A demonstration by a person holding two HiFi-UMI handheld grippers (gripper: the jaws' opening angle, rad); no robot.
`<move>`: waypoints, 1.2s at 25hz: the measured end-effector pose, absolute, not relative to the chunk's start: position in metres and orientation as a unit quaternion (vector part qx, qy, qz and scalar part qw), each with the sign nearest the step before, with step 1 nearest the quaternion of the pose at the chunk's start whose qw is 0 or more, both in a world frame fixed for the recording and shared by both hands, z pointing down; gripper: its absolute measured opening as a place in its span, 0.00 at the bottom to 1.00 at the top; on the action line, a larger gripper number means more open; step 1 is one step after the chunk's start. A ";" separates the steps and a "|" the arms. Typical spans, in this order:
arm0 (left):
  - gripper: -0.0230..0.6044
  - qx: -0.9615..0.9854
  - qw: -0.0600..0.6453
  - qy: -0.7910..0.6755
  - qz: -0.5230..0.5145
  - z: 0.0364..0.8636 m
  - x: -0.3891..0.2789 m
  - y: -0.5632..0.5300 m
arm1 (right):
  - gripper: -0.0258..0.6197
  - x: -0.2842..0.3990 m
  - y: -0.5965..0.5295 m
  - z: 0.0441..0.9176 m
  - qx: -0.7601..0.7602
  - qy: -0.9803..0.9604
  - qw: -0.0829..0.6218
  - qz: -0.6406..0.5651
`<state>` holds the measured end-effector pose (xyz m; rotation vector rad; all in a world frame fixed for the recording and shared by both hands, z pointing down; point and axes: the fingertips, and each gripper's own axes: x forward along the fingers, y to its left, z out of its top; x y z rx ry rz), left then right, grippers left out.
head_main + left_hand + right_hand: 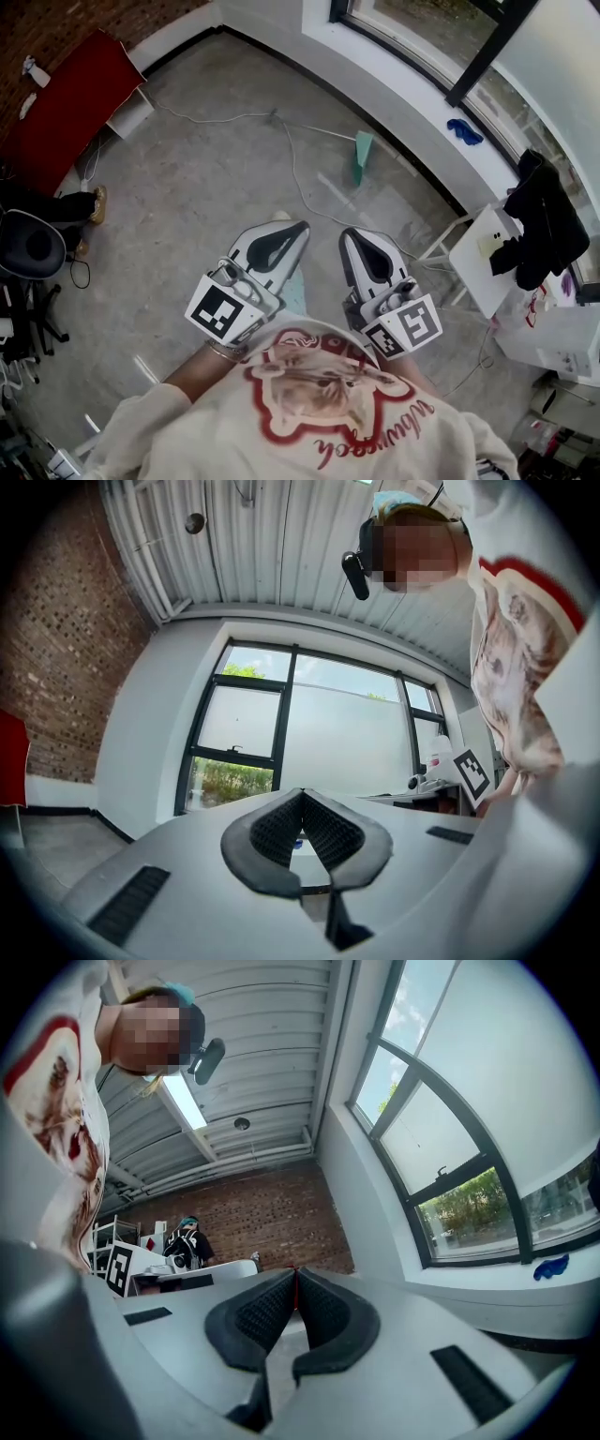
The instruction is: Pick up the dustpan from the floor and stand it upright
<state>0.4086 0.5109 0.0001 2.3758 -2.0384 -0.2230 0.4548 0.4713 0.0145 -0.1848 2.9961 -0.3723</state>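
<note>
Close by the person's chest, the left gripper (pixel 298 225) has its jaws together on nothing, and the right gripper (pixel 349 234) is closed and empty too. Just right of them and well ahead, the teal dustpan (pixel 362 153) is on the floor (pixel 206 178) near the wall (pixel 403 103). It looks like thin plastic, so probably light, stiff and a little slick. A pinch on the handle or a rim edge should hold. Count: two grippers, one dustpan.
</note>
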 end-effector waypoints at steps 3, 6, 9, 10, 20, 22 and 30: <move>0.07 0.756 0.000 -0.650 -0.074 0.003 0.389 0.488 | 0.08 0.439 0.446 0.019 -0.069 0.988 0.058 -0.125; 0.07 0.756 0.005 -0.650 -0.075 0.012 0.365 0.460 | 0.08 0.415 0.418 0.026 -0.070 0.988 0.056 -0.127; 0.07 0.758 0.017 -0.648 -0.074 0.027 0.331 0.430 | 0.08 0.381 0.387 0.034 -0.071 0.988 0.055 -0.128; 0.07 0.759 0.018 -0.647 -0.073 0.030 0.315 0.419 | 0.08 0.365 0.376 0.037 -0.072 0.988 0.054 -0.128; 0.07 0.771 0.012 -0.634 -0.064 0.011 0.114 0.261 | 0.08 0.167 0.223 0.030 -0.086 0.986 0.055 -0.129; 0.07 0.771 0.016 -0.633 -0.064 0.008 0.079 0.234 | 0.08 0.130 0.197 0.021 -0.088 0.986 0.059 -0.129; 0.07 0.769 0.016 -0.635 -0.076 -0.003 0.009 0.166 | 0.08 0.062 0.137 0.017 -0.087 0.985 0.047 -0.140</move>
